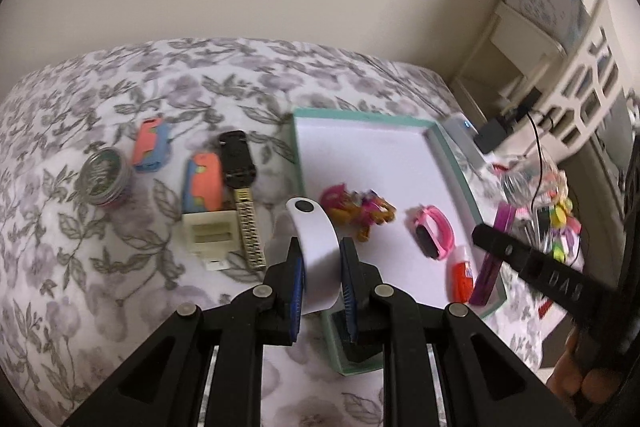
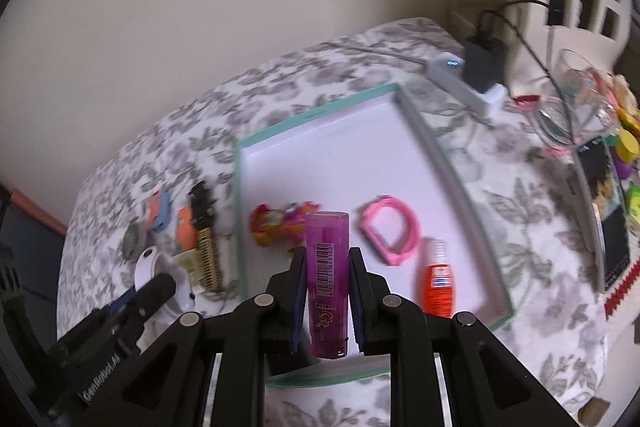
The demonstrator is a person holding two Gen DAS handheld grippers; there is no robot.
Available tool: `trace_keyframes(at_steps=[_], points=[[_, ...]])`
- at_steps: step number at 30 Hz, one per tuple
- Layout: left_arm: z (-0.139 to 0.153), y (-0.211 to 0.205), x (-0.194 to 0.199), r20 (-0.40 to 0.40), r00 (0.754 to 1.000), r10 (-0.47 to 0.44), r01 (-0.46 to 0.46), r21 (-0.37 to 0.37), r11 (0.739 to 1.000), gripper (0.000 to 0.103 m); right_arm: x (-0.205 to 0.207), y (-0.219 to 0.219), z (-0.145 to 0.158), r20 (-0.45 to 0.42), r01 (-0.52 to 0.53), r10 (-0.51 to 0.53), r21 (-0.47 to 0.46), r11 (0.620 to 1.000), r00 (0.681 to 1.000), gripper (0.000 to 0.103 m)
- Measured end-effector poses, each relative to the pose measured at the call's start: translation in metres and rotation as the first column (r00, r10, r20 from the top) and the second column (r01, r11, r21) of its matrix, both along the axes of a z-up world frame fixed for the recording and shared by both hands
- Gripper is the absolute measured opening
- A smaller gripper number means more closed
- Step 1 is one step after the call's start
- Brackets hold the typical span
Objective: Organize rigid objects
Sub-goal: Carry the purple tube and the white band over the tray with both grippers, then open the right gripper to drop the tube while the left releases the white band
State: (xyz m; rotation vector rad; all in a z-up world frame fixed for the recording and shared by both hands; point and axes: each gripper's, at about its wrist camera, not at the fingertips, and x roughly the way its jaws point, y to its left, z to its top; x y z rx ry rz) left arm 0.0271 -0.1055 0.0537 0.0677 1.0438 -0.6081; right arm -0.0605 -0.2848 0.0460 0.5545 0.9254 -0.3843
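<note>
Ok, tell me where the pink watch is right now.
In the right wrist view the pink watch lies inside the teal-rimmed tray, toward its right side, between the colourful toy figure and the orange glue bottle.

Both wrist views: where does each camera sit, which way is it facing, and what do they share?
Left wrist: on the left gripper, looking down along its fingers at the bed; shut on a white band; the right gripper and a hand show at right.
Right wrist: on the right gripper, facing down over the tray; shut on a purple tube; the left gripper shows lower left.
Shared: the tray, pink watch, orange bottle.
</note>
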Motion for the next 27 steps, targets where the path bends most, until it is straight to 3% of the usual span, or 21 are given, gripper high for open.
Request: trace_keyframes(at_steps=[7, 15, 20, 27], points=[[-0.008, -0.026, -0.018, 0.025, 0.996, -0.083, 0.082, 0.025, 0.996, 0.018, -0.011, -0.021, -0.007, -0.043, 0.062, -0.063, -0.039, 0.997, 0.997, 0.020], [-0.026, -0.051, -0.036, 0.017, 0.985, -0.171, 0.169, 0.096, 0.981, 0.018, -0.009, -0.027, -0.024, -0.096, 0.059, -0.062, -0.033, 0.998, 0.993, 0.021], [-0.039, -0.056, -0.040, -0.006, 0.981, -0.195, 0.194, 0.136, 0.971, 0.018, -0.005, -0.026, -0.036, -0.135, 0.046, -0.050, -0.029, 0.999, 0.990, 0.020], [-0.040, -0.057, -0.040, -0.002, 0.980, -0.201, 0.200, 0.138, 0.970, 0.018, -0.002, -0.025, -0.044, -0.163, 0.039, -0.043, -0.024, 0.999, 0.986, 0.020]])
